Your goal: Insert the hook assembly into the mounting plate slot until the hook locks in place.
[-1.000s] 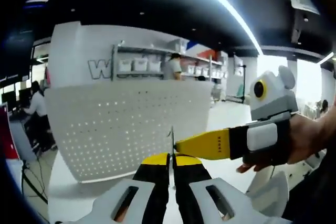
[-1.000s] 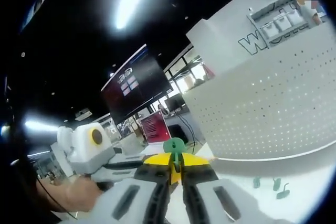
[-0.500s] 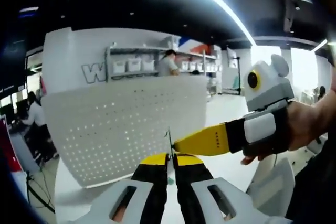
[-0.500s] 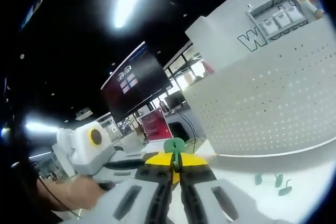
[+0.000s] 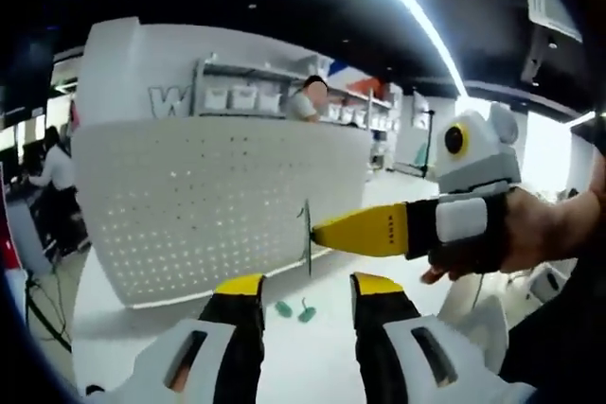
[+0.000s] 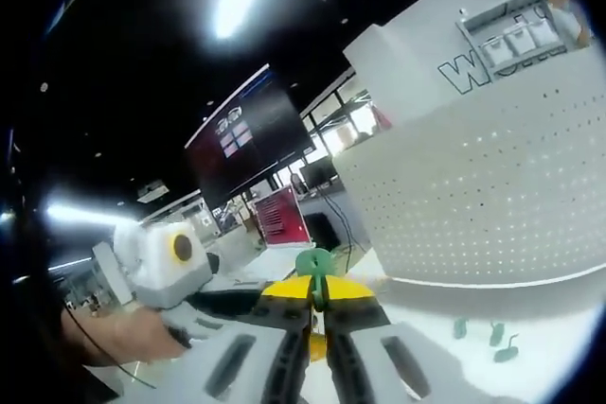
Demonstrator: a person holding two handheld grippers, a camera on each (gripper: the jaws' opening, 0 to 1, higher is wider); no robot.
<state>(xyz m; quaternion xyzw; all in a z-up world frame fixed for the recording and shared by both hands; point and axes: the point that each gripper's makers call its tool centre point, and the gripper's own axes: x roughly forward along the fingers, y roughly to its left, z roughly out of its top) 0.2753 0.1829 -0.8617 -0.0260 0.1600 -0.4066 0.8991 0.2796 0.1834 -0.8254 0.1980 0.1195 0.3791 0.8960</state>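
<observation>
A long ceiling light strip [image 5: 407, 7] glares white toward 1 o'clock in the left gripper view and toward 11 o'clock in the right gripper view. Fisheye bending curves the pegboard [image 6: 492, 205]; edges darken, and distant shelves are soft.

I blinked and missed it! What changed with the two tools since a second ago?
The left tool opened and let go of the thin hook piece. The right tool stayed shut on the hook piece, and the pegboard and small green hooks on the table stayed put.
</observation>
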